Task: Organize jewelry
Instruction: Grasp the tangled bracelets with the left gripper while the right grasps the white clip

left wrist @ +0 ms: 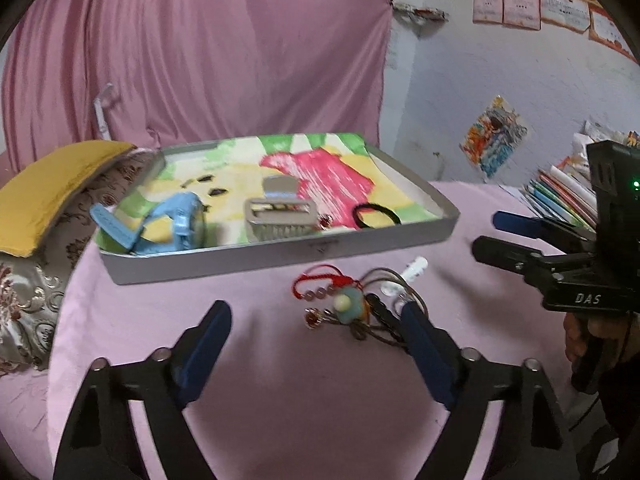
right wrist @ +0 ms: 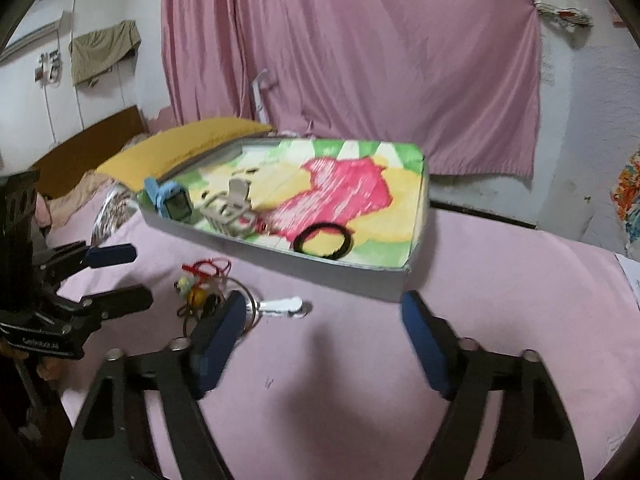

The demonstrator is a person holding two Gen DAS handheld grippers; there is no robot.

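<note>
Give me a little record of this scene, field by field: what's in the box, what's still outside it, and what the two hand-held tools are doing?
Surface: pink cloth
Box: shallow grey tray lined with a colourful drawing
Inside box: blue watch, grey hair clip, black hair band
Outside box: tangled jewelry pile with a red cord, beads and rings; white clip beside it
Left tool: open, holding nothing, fingertips around the pile
Right tool: open, holding nothing, white clip between its fingertips
</note>
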